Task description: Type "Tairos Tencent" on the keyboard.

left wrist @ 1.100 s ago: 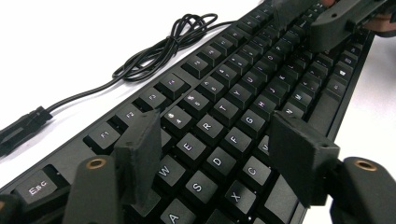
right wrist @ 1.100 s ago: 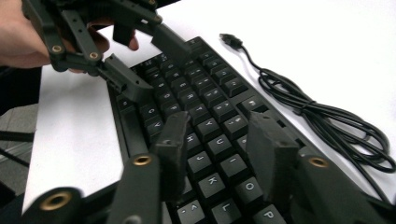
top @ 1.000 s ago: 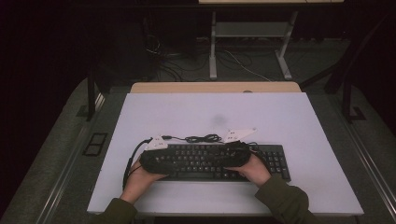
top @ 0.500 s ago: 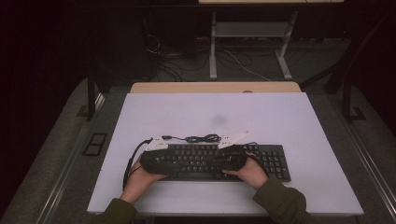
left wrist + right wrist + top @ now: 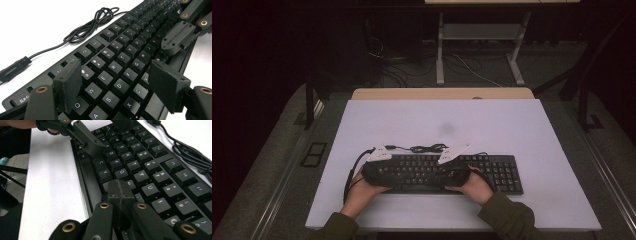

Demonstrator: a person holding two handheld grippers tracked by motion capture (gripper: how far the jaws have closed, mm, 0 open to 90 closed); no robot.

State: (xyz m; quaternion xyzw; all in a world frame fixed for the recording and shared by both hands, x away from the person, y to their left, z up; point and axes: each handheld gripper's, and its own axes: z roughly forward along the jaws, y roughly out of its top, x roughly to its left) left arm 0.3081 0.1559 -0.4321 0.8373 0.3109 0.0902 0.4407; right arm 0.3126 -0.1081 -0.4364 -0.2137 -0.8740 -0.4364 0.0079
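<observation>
A black keyboard (image 5: 499, 172) lies across the front of the white table (image 5: 437, 120), with its cable (image 5: 427, 148) coiled behind it. My left gripper (image 5: 404, 172) hovers over the left letter keys. In the left gripper view its jaws (image 5: 117, 82) stand open, wide apart above the keyboard (image 5: 130, 40), with only keys below the gap. My right gripper (image 5: 437, 175) points leftward over the middle keys. In the right gripper view it (image 5: 120, 191) is shut, pads pressed together with nothing between them, just above the keyboard (image 5: 160, 170) near the H key.
The two grippers face each other closely; the right gripper (image 5: 178, 37) shows across from the left jaws. The cable (image 5: 85, 30) ends in a plug on the table behind the keyboard. A wooden desk edge (image 5: 442, 93) and a metal frame (image 5: 482, 35) stand beyond the table.
The right gripper's grey plate has shifted a little leftward and lower, toward the keys. The left hand and the keyboard have stayed put.
</observation>
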